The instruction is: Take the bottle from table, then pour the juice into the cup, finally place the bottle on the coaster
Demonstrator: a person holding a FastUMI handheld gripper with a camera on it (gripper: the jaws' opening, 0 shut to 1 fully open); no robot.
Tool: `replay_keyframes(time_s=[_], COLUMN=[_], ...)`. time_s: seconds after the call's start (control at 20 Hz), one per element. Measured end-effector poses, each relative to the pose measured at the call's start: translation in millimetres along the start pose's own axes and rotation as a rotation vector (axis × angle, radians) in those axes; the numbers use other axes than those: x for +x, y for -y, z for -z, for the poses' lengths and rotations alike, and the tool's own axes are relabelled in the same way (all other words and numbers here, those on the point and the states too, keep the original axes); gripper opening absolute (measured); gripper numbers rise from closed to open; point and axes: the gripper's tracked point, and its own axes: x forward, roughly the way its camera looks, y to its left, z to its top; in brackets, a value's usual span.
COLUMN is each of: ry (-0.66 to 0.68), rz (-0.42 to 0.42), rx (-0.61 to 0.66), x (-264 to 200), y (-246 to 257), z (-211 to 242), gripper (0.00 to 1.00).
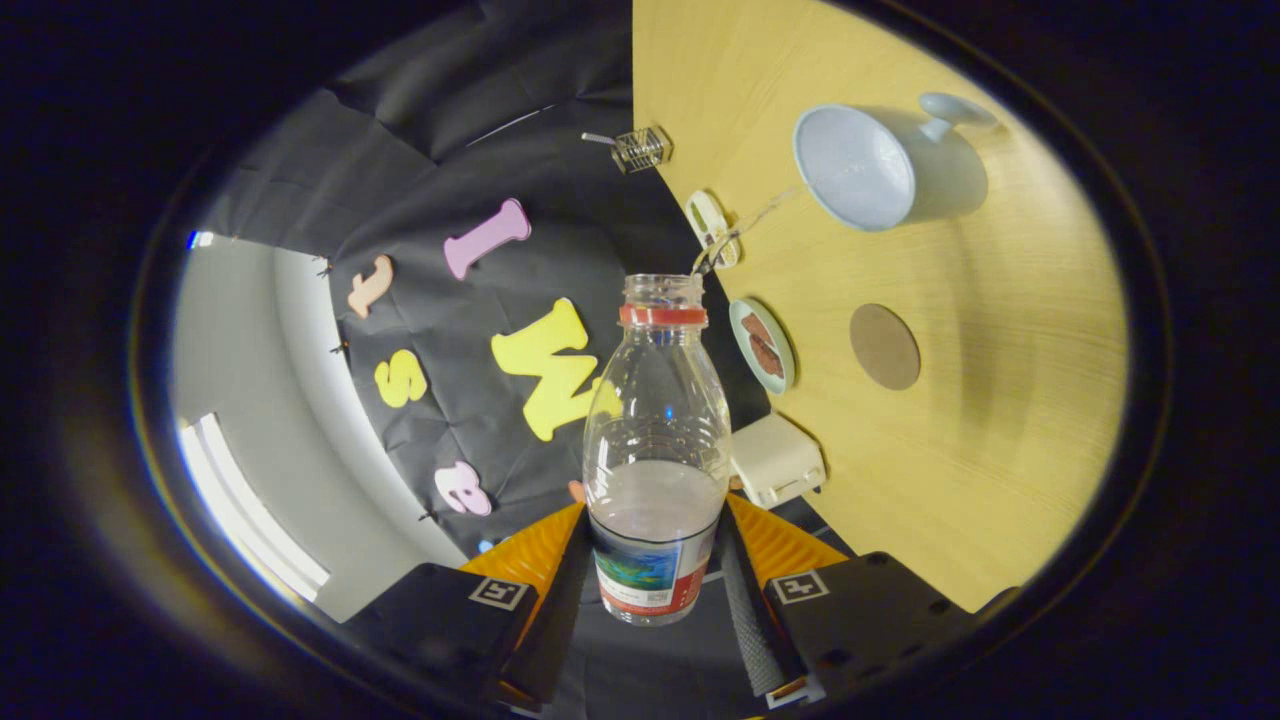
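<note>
To the left of my fingers I see the booth's black cloth wall (440,330), creased, with a pale wall and a bright strip of light beyond it.

My gripper (655,575) is clamped on the bottle (656,450): one finger presses its left side and the other its right, down at the labelled lower part. The bottle sits between the fingers and runs straight ahead of them, its open neck with a red ring (662,315) at the far end. It is clear and partly filled with a pale liquid that lies in the lower body, near the fingers. The camera is rolled, so the table (1000,400) stands as a yellow wooden plane to the right of the bottle.

Just right of the bottle, close to the right finger, a small cream box (778,460) sits at the table's edge. Beyond it, by the bottle's neck, is a small round dish (762,345) with something brown on it, and farther ahead a small white item (712,230) I cannot identify. Ahead still, a little clear ridged piece (640,150) rests at the edge.

Further right on the table lies the round brown coaster (885,346), bare. Beyond it and well apart from the bottle stands the pale blue cup (870,165), its mouth facing me and its handle on the far side. A thin clear thread runs between the bottle's mouth and the cup's rim; I cannot tell what it is.
</note>
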Motion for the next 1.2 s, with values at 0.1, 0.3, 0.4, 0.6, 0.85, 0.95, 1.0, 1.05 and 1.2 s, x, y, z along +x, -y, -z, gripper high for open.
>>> replay_keyframes(time_s=[0.1,0.3,0.4,0.6,0.85,0.95,1.0,1.05,1.2], ry=[0.001,0.002,-0.002,-0.005,-0.007,-0.008,-0.005,-0.004,0.001], rz=[-0.016,-0.041,-0.054,-0.078,-0.085,-0.092,-0.095,-0.098,-0.097], rx=[0.017,0.048,0.061,0.094,0.123,0.137,0.14,0.14,0.151], x=[0,-1,0,0,9,8,8,8,7], y=[-1,-4,-5,-9,-11,-12,-13,-12,-12], z=[0,3,4,8,21,21,21,21,21], gripper=[0.73,0.73,0.73,0.73,0.73,0.73,0.73,0.73,0.73])
